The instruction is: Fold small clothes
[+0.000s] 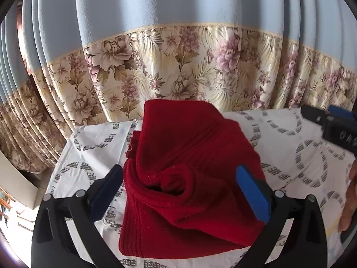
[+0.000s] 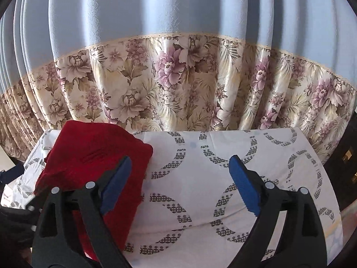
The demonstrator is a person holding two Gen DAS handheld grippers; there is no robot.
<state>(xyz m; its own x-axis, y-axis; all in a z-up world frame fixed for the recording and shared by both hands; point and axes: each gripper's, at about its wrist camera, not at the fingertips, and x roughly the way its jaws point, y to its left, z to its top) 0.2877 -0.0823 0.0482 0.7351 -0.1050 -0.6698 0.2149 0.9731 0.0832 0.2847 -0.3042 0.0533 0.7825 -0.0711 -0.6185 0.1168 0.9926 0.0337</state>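
A dark red knitted garment point(image 1: 187, 167) lies folded in a bundle on the white sheet with grey ring patterns point(image 1: 290, 156). My left gripper point(image 1: 178, 178) is open, its blue-padded fingers on either side of the bundle, a rolled fold between them. The garment also shows at the left of the right wrist view point(image 2: 93, 167). My right gripper point(image 2: 180, 178) is open and empty over the bare sheet point(image 2: 200, 189), its left finger point(image 2: 116, 183) in front of the garment's right edge. The right gripper also shows at the far right of the left wrist view point(image 1: 334, 125).
A curtain, blue above and floral below point(image 1: 178, 67), hangs close behind the surface's far edge. A hand point(image 1: 350, 201) shows at the right edge. Dark furniture point(image 2: 348, 160) stands right of the sheet.
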